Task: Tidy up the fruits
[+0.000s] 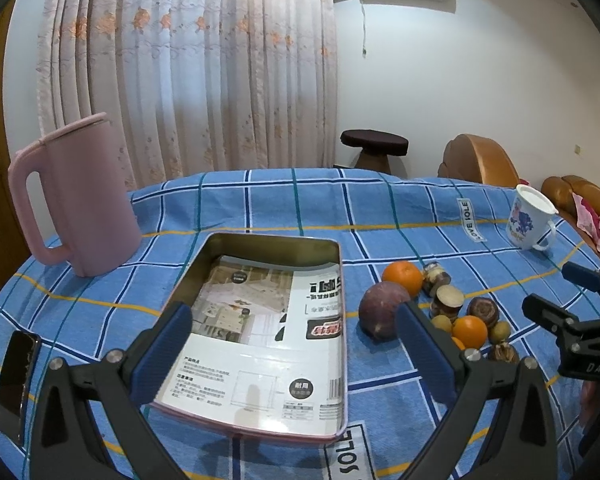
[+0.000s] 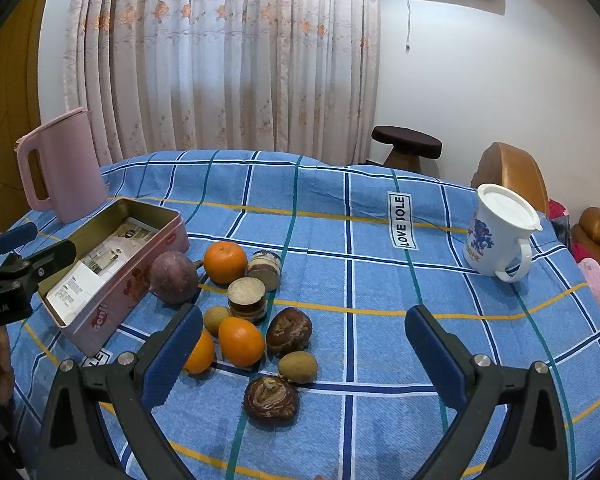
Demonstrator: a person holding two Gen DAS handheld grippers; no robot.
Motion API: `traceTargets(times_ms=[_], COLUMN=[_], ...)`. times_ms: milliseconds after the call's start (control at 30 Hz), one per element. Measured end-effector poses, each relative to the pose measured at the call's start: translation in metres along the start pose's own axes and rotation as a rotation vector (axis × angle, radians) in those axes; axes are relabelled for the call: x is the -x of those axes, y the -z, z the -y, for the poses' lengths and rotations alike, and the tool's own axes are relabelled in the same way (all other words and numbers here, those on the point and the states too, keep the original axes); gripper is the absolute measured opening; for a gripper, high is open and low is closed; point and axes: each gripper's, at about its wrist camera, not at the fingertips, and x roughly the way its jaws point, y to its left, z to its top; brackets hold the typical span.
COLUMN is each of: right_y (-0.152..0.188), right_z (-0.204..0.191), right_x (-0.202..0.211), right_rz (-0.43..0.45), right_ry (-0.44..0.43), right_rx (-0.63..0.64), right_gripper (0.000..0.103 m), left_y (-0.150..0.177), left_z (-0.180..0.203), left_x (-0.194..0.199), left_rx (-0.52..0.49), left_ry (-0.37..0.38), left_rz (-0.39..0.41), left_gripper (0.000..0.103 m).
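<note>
A pink metal tin (image 1: 342, 320) (image 2: 140, 280) lies open on the blue checked cloth, holding only a printed paper (image 1: 260, 344). Right of it lies a cluster of fruit: a purple round fruit (image 1: 382, 314) (image 2: 174, 278), oranges (image 1: 403, 276) (image 2: 225, 262) (image 2: 241, 341), brown water chestnuts (image 2: 289, 331) (image 2: 271, 400), small tan longans (image 2: 298, 367) and cut cylindrical pieces (image 2: 247, 300). My left gripper (image 1: 296, 360) is open above the tin. My right gripper (image 2: 304, 352) is open above the fruit's near edge and also shows in the left wrist view (image 1: 556, 292).
A pink jug (image 1: 76, 200) (image 2: 62, 168) stands at the table's far left. A white lidded mug (image 1: 530, 218) (image 2: 498, 232) stands at the far right. A dark phone (image 1: 18, 380) lies left of the tin. A stool (image 2: 406, 146) and chairs stand behind the table.
</note>
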Motion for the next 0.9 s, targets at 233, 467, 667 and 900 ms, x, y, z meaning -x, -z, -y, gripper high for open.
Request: traceTargets(times_ms=[233,467,667,900], right_y=[0.0016,0.0039,0.0065,0.0101], right_z=[0.0017,0.0022,0.0017,0.0036], right_x=[-0.0025,-0.0025,-0.0049,-0.0069], right_rz=[-0.009,-0.006,-0.009,-0.015], right_ry=[-0.001,-0.012,-0.017,-0.027], right_rx=[-0.014,-0.023,-0.027,-0.042], right_gripper=[0.102,0.102,0.102,0.102], left_y=[-0.0002,0.0023,0.0041,0.0056], left_z=[0.0016,0.0019,0.0017,0.0024], left_x=[-0.0007,-0.0028,-0.0051,-0.0079], left_rx=[-0.004,-0.005,-0.005,-0.005], left_ry=[-0.001,0.002,0.005,0.006], left_rz=[-0.003,-0.009,-0.016,-0.023], left_gripper=[0.103,0.103,0.103,0.103])
